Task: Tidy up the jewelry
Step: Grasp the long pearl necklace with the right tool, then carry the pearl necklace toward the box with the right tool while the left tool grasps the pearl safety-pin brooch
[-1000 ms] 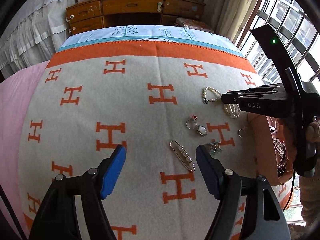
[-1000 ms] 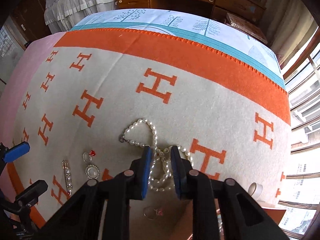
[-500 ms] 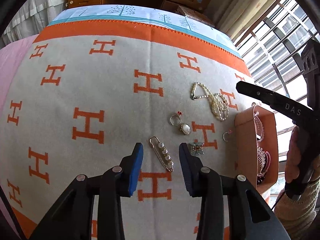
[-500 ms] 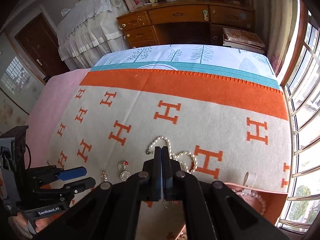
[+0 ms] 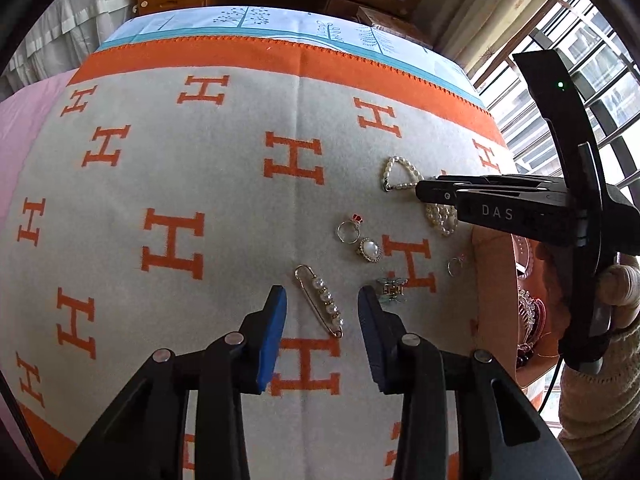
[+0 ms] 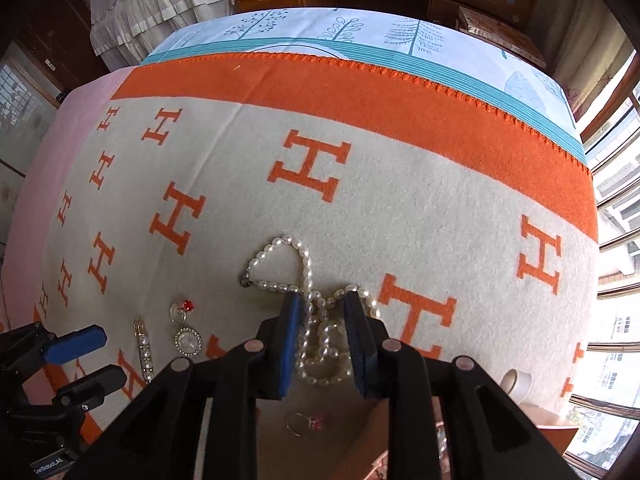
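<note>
**Jewelry lot on orange-and-cream blanket, two tongs over it**

Surface: a bed covered by a cream blanket (image 5: 224, 208) with orange H motifs and an orange border.

Item 1: pearl necklace (image 6: 308, 300), in loose loops on the blanket. The right tongs (image 6: 322, 312) straddle its bunched end; their jaws have just been opening, the pearls lie between the blue pads, and no pad visibly presses them.

Item 2: pearl safety-pin brooch (image 5: 320, 300), flat on the blanket, lying between the pads of the left tongs (image 5: 320, 298). Those jaws have just closed partway and stand apart, clear of the pin.

Item 3: ring with red stone (image 5: 349, 229), just beside an oval pearl brooch (image 5: 369, 249).

Item 4: small winged clip (image 5: 392, 290), beside the left tongs' right pad.

Item 5: thin ring (image 5: 455, 266), near the orange tray (image 5: 490, 280) at the right, which holds further pieces.
</note>
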`<state>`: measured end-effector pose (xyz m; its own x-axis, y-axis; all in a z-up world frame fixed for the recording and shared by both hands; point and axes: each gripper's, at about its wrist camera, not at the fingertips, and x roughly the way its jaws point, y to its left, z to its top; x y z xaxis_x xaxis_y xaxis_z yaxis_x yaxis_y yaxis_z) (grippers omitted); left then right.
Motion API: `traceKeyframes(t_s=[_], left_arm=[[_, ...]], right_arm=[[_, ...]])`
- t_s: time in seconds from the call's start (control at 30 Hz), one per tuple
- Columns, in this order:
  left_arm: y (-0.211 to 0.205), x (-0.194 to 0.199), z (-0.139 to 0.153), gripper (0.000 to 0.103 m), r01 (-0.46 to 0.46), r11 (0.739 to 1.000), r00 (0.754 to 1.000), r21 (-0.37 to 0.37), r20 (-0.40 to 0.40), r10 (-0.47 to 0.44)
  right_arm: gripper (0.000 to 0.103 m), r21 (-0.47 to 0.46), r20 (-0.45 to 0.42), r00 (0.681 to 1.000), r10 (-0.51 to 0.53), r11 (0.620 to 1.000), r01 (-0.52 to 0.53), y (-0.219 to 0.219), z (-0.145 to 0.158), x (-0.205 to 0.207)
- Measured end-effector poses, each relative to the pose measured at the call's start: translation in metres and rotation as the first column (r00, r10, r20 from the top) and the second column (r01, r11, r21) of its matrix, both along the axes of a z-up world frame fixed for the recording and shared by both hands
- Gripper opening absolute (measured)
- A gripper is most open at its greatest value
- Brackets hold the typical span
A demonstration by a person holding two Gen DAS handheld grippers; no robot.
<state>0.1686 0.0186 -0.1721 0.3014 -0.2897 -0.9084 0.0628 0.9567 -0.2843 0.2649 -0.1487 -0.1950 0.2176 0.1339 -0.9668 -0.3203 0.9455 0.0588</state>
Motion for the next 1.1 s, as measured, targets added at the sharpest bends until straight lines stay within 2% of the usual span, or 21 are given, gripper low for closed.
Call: traceKeyframes(t_s=[0.07,0.2,0.23,0.27,0.33,0.47,0.53,0.6,0.7,0.87,1.1], left_arm=[[0.0,0.001,-0.001,0.036,-0.003,1.0,1.0,-0.004,-0.004,0.003],[0.0,0.002,-0.001,0.036,-0.004,1.0,1.0,-0.005,-0.009,0.004],[0.0,0.003,-0.001,0.036,-0.003,1.0,1.0,-0.006,-0.009,0.003],[0.0,0.002,-0.001,0.036,-0.001,1.0,1.0,-0.006,-0.009,0.001],[-0.002,0.002,0.0,0.036,0.002,1.0,1.0,-0.006,-0.011,-0.003],[-0.01,0.004,0.001,0.035,0.02,1.0,1.0,-0.002,-0.021,-0.02],[-0.015,0.006,-0.001,0.024,0.027,1.0,0.999,0.006,-0.035,-0.027],[-0.019,0.009,-0.006,0.017,0.028,1.0,0.998,0.01,-0.061,-0.028],[-0.024,0.015,-0.014,0.016,0.023,1.0,0.995,0.018,-0.093,-0.021],[-0.032,0.023,-0.026,0.016,0.011,0.998,0.993,0.062,-0.122,-0.004],[-0.043,0.027,-0.03,0.016,0.015,0.991,0.994,0.129,-0.111,-0.001]], right_arm=[[0.031,-0.042,0.004,0.999,0.033,0.999,-0.033,0.007,-0.001,-0.002],[0.03,-0.118,0.043,0.995,0.095,0.989,-0.09,0.021,-0.001,-0.007],[0.026,-0.118,0.041,0.995,0.094,0.989,-0.088,0.021,-0.001,-0.007],[0.015,-0.112,0.039,0.995,0.097,0.989,-0.092,0.021,-0.001,-0.008],[0.005,-0.107,0.041,0.995,0.095,0.99,-0.09,0.019,-0.001,-0.009],[0.005,-0.011,0.026,0.999,0.042,0.999,-0.042,0.006,0.001,-0.01],[0.005,0.061,0.022,1.0,0.014,0.998,-0.015,0.0,0.006,-0.011],[0.005,0.129,0.031,0.999,-0.012,0.992,0.008,-0.008,0.013,-0.015],[0.005,0.217,0.058,0.998,-0.038,0.976,0.024,-0.016,0.029,-0.025],[0.005,0.306,0.12,0.992,-0.05,0.952,0.011,-0.027,0.06,-0.048],[0.005,0.38,0.189,0.981,-0.044,0.925,-0.031,-0.033,0.091,-0.072]])
